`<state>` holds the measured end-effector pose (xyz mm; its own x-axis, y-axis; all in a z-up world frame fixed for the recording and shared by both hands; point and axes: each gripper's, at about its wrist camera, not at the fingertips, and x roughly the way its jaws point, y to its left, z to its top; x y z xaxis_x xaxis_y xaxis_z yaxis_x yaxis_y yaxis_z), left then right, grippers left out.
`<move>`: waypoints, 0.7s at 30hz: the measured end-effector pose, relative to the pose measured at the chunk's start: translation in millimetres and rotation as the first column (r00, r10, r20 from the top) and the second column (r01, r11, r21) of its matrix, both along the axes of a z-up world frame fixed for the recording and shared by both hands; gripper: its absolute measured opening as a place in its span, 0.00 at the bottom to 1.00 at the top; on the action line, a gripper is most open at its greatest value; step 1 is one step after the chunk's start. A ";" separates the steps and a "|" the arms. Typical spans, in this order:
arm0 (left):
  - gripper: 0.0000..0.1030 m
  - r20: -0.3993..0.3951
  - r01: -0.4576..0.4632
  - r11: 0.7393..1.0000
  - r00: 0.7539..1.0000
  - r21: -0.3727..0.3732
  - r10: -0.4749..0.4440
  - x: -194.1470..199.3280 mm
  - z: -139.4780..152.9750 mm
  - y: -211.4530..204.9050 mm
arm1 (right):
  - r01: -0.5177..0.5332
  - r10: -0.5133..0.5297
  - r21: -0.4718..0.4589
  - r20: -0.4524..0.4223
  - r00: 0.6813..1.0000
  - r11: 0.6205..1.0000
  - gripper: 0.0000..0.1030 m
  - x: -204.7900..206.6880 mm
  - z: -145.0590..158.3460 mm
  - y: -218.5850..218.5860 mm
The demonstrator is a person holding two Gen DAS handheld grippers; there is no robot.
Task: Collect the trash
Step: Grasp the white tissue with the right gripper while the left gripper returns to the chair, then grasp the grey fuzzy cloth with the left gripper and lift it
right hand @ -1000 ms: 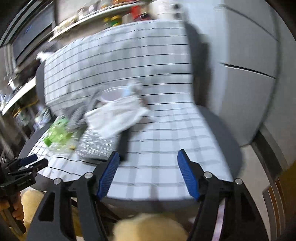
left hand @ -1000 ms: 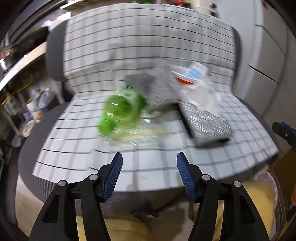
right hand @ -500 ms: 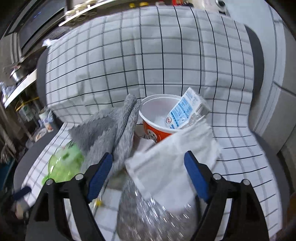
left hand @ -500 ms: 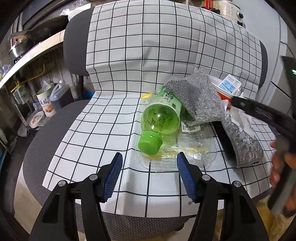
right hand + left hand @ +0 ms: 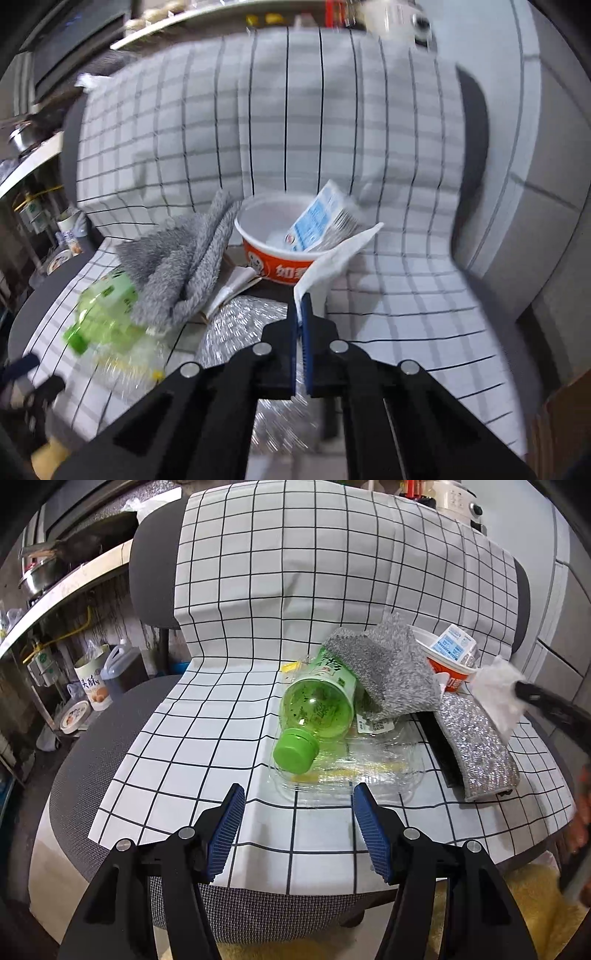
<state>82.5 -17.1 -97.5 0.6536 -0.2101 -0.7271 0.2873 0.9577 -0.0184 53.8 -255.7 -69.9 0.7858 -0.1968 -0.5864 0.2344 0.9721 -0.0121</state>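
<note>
A pile of trash lies on a chair seat covered with a checked cloth [image 5: 207, 746]. A green bottle [image 5: 314, 716] lies on a clear plastic tray [image 5: 354, 771]. Behind it are a grey sock [image 5: 388, 668] and an orange noodle cup [image 5: 447, 664] with a milk carton [image 5: 452, 646] in it. My left gripper [image 5: 299, 825] is open, just short of the tray. My right gripper [image 5: 300, 306] is shut on a white tissue [image 5: 332, 262], lifted over a glittery pouch [image 5: 236, 325]; the tissue also shows in the left wrist view [image 5: 496, 690].
The checked cloth also covers the chair back [image 5: 295, 572]. A shelf with pots [image 5: 55, 579] and containers on the floor [image 5: 88, 686] are to the left. A grey cabinet [image 5: 535, 184] stands to the right. A yellow furry mat [image 5: 517, 923] lies below the seat.
My right gripper has closed on the white tissue and lifted it off the pile. My left gripper has stayed open before the bottle, a little closer.
</note>
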 end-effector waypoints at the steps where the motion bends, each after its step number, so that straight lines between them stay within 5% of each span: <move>1: 0.60 0.001 0.004 1.000 1.000 -0.002 -0.004 -1.4 1.4 -1.5 | -0.036 0.036 0.004 0.020 0.999 0.999 0.03 -15.6 7.8 -2.8; 6: 0.60 0.004 0.031 0.999 1.000 -0.021 -0.031 -2.1 6.8 -14.3 | -0.069 0.071 -0.029 0.056 0.996 0.997 0.03 -68.0 29.0 -16.3; 13: 0.61 0.005 0.139 0.989 0.990 -0.057 -0.139 16.8 10.0 -63.6 | -0.028 0.030 -0.036 0.054 0.998 0.999 0.03 -102.2 22.3 -34.6; 15: 0.74 0.014 0.167 0.985 0.986 -0.031 -0.167 25.3 8.2 -81.7 | -0.028 0.029 -0.021 0.057 0.998 0.999 0.03 -105.1 19.6 -40.1; 21: 0.77 -0.026 0.176 0.981 0.984 0.086 -0.175 53.6 -13.4 -118.5 | -0.028 0.027 0.008 0.059 0.998 1.000 0.03 -100.7 13.8 -52.4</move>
